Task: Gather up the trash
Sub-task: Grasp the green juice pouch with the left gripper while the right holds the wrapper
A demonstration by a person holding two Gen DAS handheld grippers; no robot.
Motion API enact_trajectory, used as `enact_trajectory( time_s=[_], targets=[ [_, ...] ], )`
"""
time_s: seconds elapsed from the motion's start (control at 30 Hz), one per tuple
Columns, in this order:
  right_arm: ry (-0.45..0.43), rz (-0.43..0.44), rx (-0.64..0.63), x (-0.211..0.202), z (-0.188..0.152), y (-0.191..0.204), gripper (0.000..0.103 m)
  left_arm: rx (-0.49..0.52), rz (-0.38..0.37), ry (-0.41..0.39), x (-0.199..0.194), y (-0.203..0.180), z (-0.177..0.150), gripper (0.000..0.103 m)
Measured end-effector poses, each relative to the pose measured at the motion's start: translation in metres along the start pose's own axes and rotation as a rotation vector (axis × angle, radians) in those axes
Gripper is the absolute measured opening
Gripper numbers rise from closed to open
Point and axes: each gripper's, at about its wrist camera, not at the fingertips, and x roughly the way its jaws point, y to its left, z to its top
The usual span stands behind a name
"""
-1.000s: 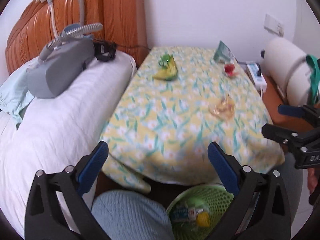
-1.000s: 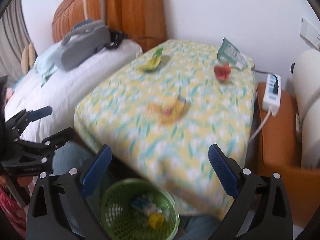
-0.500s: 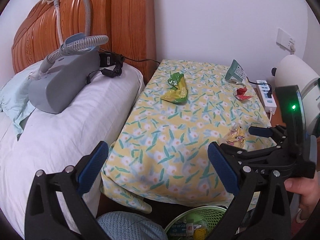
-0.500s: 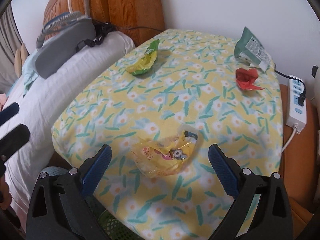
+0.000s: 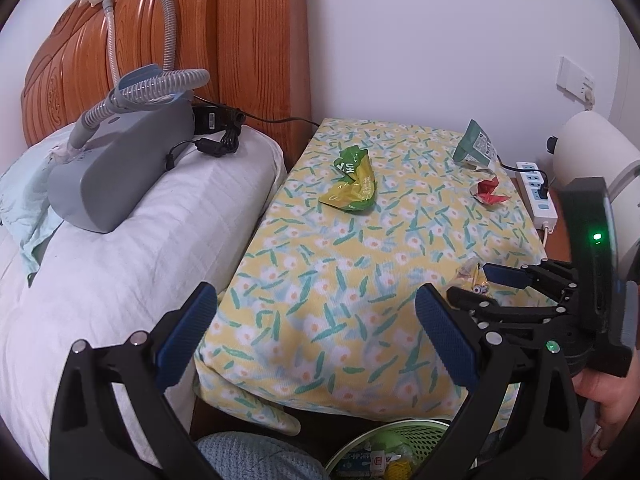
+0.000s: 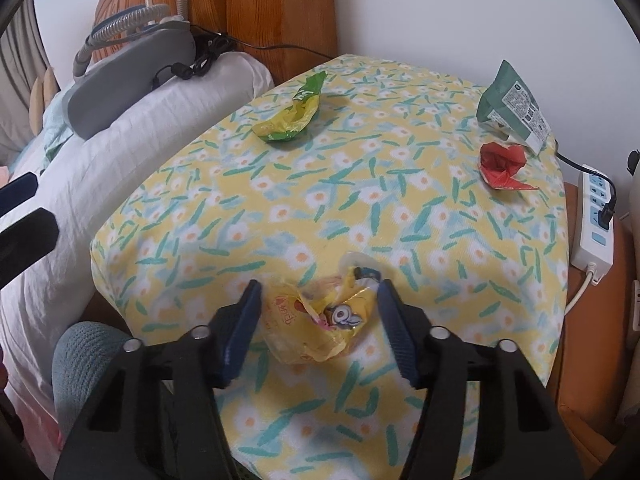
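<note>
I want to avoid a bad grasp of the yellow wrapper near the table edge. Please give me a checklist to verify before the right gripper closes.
1. Yellow wrapper lies between the fingers of the right gripper: ok.
2. Right gripper wide enough around the wrapper: ok, a finger stands on each side.
3. Fingers clear of the flowered tablecloth, so no cloth is pinched: cannot tell.
4. Left gripper out of the way: ok, open and holding nothing, off to the side.
5. Green basket reachable for the drop: ok, it sits below the table's front edge, already holding trash.
6. Other trash apart from this grasp: ok, green wrapper, red wrapper and dark green packet lie far back.
</note>
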Motion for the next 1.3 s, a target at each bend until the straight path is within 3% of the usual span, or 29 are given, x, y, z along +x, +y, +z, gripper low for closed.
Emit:
enact_trajectory(
  time_s=[0.03,0.1,0.23,0.5,0.9,1.13,1.3],
  targets=[
    [-0.006,0.006,0.006,-0.003,0.001,-0.002,0.040,0.002,-0.001,0.000,0.002,0.000,0.002,0.095],
    [-0.012,0.012,0.011,-0.006,0.005,-0.005,0.034,0.008,-0.002,0.001,0.008,-0.002,0.006,0.095],
    [-0.028,0.007,0.017,-0.011,0.014,-0.012,0.030,0.013,-0.006,0.005,0.023,-0.005,0.017,0.095],
    [-0.085,0.000,0.040,-0.015,0.041,-0.033,0.029,0.032,-0.018,0.024,0.063,-0.014,0.037,0.095],
    [-0.173,0.016,0.074,-0.004,0.087,-0.066,0.029,0.033,-0.017,0.093,0.171,-0.031,0.096,0.094],
    [-0.180,0.018,0.084,0.005,0.098,-0.076,0.029,0.072,0.005,0.165,0.210,-0.048,0.101,0.049],
    [-0.181,0.022,0.091,0.006,0.098,-0.079,0.029,0.078,0.011,0.142,0.206,-0.051,0.099,0.034]
  ],
)
